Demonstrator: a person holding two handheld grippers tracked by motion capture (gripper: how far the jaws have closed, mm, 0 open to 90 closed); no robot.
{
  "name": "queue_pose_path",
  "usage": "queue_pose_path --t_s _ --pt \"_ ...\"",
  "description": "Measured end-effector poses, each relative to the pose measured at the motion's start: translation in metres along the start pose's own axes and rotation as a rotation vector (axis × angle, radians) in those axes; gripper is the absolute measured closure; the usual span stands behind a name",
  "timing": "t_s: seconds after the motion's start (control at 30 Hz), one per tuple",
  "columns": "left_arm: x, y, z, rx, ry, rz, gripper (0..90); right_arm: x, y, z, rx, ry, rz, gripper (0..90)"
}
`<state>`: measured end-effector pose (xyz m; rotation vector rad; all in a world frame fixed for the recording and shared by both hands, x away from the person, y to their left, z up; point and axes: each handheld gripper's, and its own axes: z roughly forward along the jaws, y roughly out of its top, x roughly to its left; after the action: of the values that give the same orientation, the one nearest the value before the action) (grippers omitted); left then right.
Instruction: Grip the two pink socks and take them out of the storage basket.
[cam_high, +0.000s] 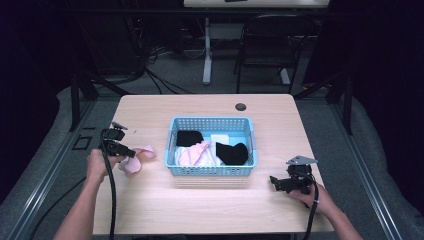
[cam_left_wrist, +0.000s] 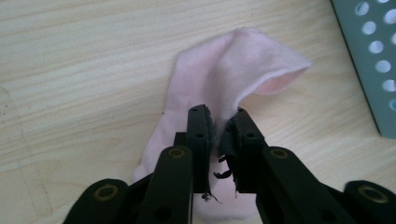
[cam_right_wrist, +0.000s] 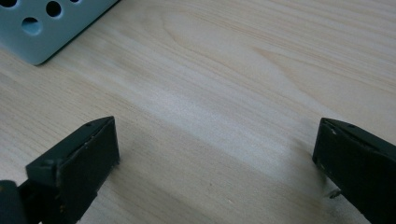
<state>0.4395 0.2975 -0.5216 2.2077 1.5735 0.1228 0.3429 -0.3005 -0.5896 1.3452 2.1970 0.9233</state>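
Note:
A pink sock lies on the wooden table to the left of the blue basket. My left gripper is down on it. In the left gripper view the jaws of the left gripper stand almost together, with a raised fold of the pink sock pinched between them while the rest lies flat. My right gripper rests low at the table's front right. Its jaws stand wide apart in the right gripper view, with only bare wood between them.
The basket holds black socks, a pink garment and something white. A basket corner lies ahead of the right gripper, and the basket wall stands right of the sock. A cable hole sits at the table's far edge.

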Motion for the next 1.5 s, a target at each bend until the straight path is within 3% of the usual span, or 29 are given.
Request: queue_pose_path --t_s 0.13,0.27,0.4,0.63,0.9,1.23,1.5 --pt "0.003 -0.003 0.0 -0.007 0.008 -0.037 55.9 0.0 0.0 0.0 -0.001 0.003 0.001 0.0" --pt "0.005 -0.006 -0.019 -0.058 0.001 -0.048 26.5 0.0 0.0 0.0 0.0 0.002 0.002 0.0" --pt "0.0 -0.007 -0.047 -0.12 0.0 -0.028 13.5 0.0 0.0 0.0 -0.001 0.003 0.003 0.0" --pt "-0.025 0.007 -0.078 -0.186 0.001 0.049 4.0 0.0 0.0 0.0 0.001 0.002 0.003 0.0" --pt "-0.062 0.034 -0.081 -0.199 -0.023 0.133 0.0 0.0 0.0 0.0 -0.001 0.002 0.004 0.0" --pt "-0.116 0.064 -0.066 -0.192 -0.056 0.255 0.3 0.0 0.0 -0.001 0.002 0.004 0.003 0.0" --pt "-0.153 0.079 -0.032 -0.148 -0.095 0.311 0.3 0.0 0.0 -0.001 0.002 0.004 0.003 0.0"
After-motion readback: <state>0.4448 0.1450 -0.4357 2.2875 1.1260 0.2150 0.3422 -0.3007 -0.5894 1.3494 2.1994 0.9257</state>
